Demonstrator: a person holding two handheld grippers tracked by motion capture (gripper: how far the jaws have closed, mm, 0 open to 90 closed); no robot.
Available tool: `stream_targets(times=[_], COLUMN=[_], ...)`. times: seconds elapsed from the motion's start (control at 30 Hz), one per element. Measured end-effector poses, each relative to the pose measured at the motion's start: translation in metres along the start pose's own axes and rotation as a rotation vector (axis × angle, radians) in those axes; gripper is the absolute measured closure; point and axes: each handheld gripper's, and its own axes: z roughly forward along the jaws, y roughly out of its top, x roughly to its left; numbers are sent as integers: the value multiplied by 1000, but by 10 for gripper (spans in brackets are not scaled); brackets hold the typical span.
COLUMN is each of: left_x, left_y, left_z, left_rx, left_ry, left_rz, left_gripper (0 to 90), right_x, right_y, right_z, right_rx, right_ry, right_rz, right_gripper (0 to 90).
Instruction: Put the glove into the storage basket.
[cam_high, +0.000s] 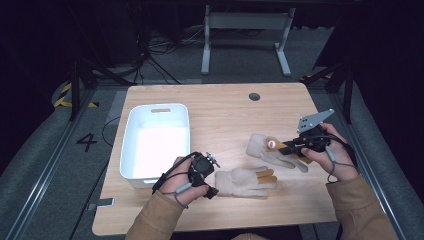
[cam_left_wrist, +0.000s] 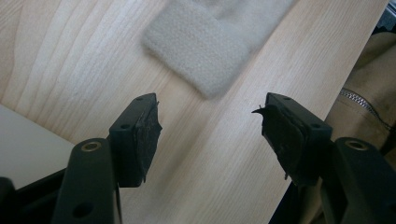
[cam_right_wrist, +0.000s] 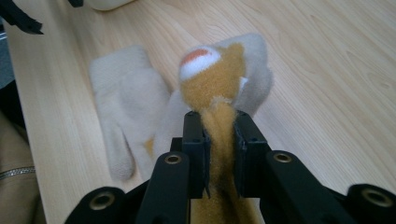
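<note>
In the high view we see two cream gloves on the wooden table (cam_high: 225, 110). The near glove (cam_high: 245, 181) lies flat at lower centre, its cuff toward the left gripper (cam_high: 212, 192). The far glove (cam_high: 270, 150) sits right of centre, and the right gripper (cam_high: 286, 148) covers part of it, so we cannot trace its full outline there.

In the right gripper view, the right gripper (cam_right_wrist: 219, 135) is clamped on an orange-brown plush strip of the far glove (cam_right_wrist: 219, 79), which runs down between the jaws and out of the bottom of the frame. A white and orange patch tops that part; what it depicts is too blurred for us to tell. The near glove (cam_right_wrist: 123, 100) lies left of it, soft in focus.

In the left gripper view, the left gripper (cam_left_wrist: 210, 126) stands parted with bare wood between the jaws. The near glove (cam_left_wrist: 210, 51) shows at the top centre, its cuff just beyond the jaw tips, apart from them, with its fingers cut off by the top edge. A tan sleeve (cam_left_wrist: 369, 98) is cut off at the right edge.

A white bin (cam_high: 156, 142) stands at centre left in the high view, its near end partly hidden behind the person's left hand (cam_high: 182, 180).
</note>
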Motion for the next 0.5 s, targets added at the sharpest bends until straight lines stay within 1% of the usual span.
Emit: stream_targets(times=[0.3, 0.4, 0.5], left_x=[0, 1, 1], left_y=[-4, -4, -4], left_z=[-3, -2, -3], left_rx=[-9, -8, -8], left_ry=[14, 12, 10], left_rz=[-21, -12, -11], left_gripper=[362, 356, 356], right_x=[10, 14, 17], right_y=[11, 13, 15], right_z=[12, 20, 28], right_rx=[-9, -11, -9], right_ry=[86, 123, 148], right_rz=[-53, -71, -94], right_gripper=[783, 783, 783])
